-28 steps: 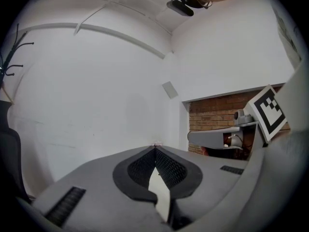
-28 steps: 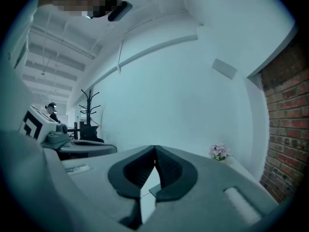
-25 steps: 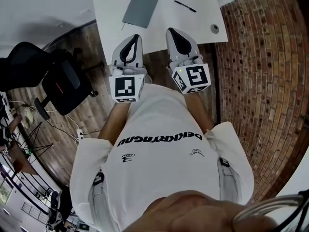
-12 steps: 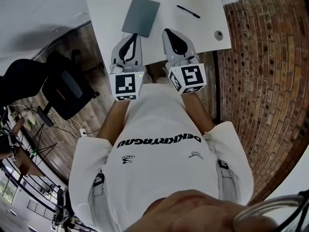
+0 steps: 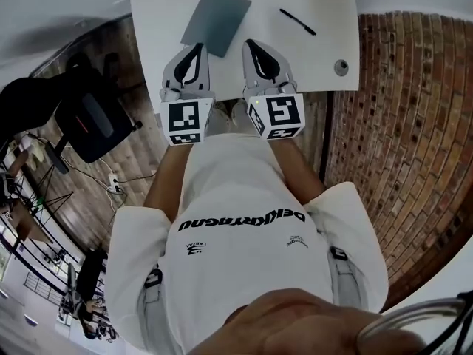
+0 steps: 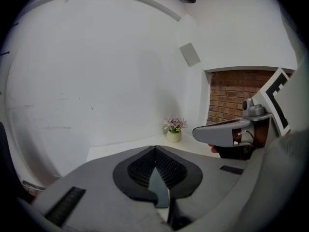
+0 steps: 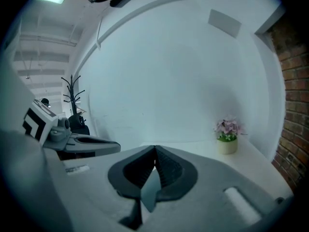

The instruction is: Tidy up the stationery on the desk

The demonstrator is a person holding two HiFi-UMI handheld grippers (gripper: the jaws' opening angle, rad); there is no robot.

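The grey notebook point(image 5: 216, 19) lies flat and closed on the white desk point(image 5: 325, 6), set askew to its edges. Right of the notebook and well apart from it lies the black pen point(image 5: 297, 21), slanted. Farther right again, by the desk's front edge, sits a small round grey object point(image 5: 341, 67). The left gripper point(image 5: 197, 47) points at the notebook's near edge; in the head view its tip overlaps that edge, but contact cannot be judged. The right gripper point(image 5: 249, 44) has its tip just right of the notebook's near corner. Both pairs of jaws are pressed together with nothing between them — each gripper view shows the pads meeting. Beyond the notebook, at the desk's far end by the white wall, stands a small pot of flowers point(image 6: 174, 129). Left of the notebook, off the desk, is a black office chair point(image 5: 81, 117) — to the notebook's right, a brick wall point(image 5: 399, 124)
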